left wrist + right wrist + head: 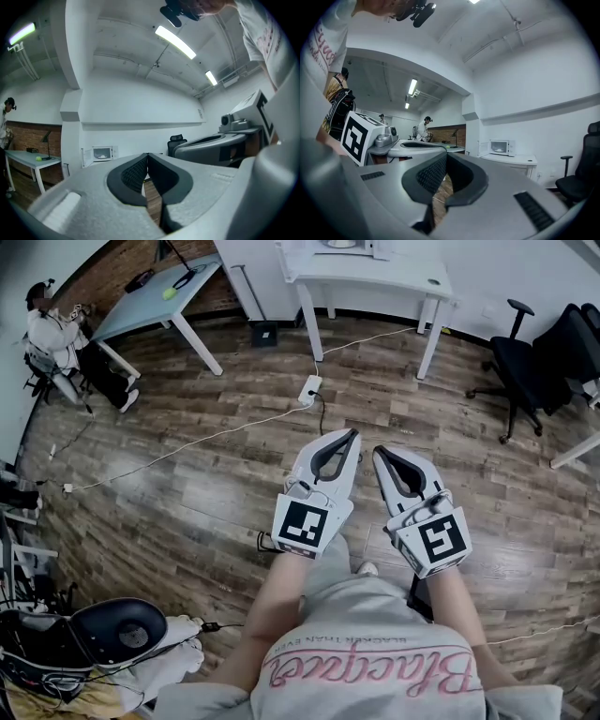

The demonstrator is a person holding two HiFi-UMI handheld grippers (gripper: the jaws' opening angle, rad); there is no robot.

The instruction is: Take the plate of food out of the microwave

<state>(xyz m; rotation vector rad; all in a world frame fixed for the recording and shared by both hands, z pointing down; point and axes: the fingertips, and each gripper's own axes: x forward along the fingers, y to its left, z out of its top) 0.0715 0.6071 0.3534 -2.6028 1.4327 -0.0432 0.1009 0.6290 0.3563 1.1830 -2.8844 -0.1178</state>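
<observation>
One microwave (501,146) is seen on the white table (520,160), toward its left end, with its door swung open. One plate of food (498,150) is seen inside, pale and too small to be made out. Two grippers are held level above the wood floor (187,493). The left gripper (148,155) and right gripper (446,155) are both closed, with nothing gripped.

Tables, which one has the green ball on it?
The pale blue table by the brick wall, at the head view's upper left, holds the green ball. The white table carries the microwave instead.
</observation>
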